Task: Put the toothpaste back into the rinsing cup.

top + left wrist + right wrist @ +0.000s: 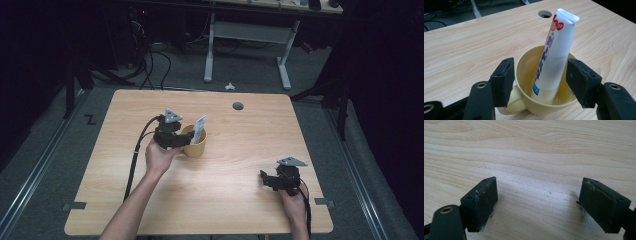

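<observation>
Toothpaste tube [554, 57], white with blue and red print, stands tilted inside a yellow mug [541, 100], its crimped end up and leaning toward the far rim, its lower end down at the mug's bottom. The mug sits on the wooden counter [235, 165] a little left of the middle, with its handle turned toward the left hand-held gripper [539, 80]. In the left gripper view that hand-held gripper's jaws stand about half open, one on each side of the mug's near wall; the pads sit just outside the rim and the tube, apart from both, and nothing is clamped. In the high view the left hand [159, 156] holds this hand-held gripper right beside the mug. The right hand-held gripper [537, 205] rests well apart, near the counter's front right corner, with its jaws spread wide over bare wood and holding nothing. A round cable hole [238, 106] lies in the counter beyond the mug.
</observation>
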A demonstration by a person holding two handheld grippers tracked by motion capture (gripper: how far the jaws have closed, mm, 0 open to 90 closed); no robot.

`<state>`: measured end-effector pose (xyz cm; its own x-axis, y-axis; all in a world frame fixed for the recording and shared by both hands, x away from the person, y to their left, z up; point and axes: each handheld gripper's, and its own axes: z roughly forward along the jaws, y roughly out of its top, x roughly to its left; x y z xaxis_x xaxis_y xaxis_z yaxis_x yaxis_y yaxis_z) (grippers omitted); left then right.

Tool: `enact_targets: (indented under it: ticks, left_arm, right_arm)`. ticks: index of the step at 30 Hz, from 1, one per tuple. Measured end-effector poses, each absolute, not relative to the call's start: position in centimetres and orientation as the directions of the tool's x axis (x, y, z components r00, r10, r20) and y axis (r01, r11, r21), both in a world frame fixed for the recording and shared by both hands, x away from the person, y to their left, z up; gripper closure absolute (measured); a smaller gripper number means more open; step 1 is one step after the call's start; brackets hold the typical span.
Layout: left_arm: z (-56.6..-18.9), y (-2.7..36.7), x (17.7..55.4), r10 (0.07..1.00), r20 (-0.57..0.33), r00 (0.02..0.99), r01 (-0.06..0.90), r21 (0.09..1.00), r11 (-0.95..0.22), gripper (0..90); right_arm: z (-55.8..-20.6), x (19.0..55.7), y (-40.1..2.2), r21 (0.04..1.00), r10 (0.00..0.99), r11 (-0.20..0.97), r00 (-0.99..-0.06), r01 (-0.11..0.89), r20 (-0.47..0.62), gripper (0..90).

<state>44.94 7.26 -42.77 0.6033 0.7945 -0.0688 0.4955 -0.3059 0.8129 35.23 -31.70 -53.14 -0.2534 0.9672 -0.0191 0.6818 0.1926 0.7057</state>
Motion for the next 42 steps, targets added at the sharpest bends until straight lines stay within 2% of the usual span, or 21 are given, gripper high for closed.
enact_targets:
  ticks: [42]
  left_arm:
    - [-41.9, 11.5, 42.2, 0.814, -0.112, 0.570, 0.500, 0.833, -0.236, 40.2]
  right_arm:
    - [-53.1, 35.2, -31.7, 0.706, 0.967, 0.193, -0.253, 0.682, -0.019, 15.4]
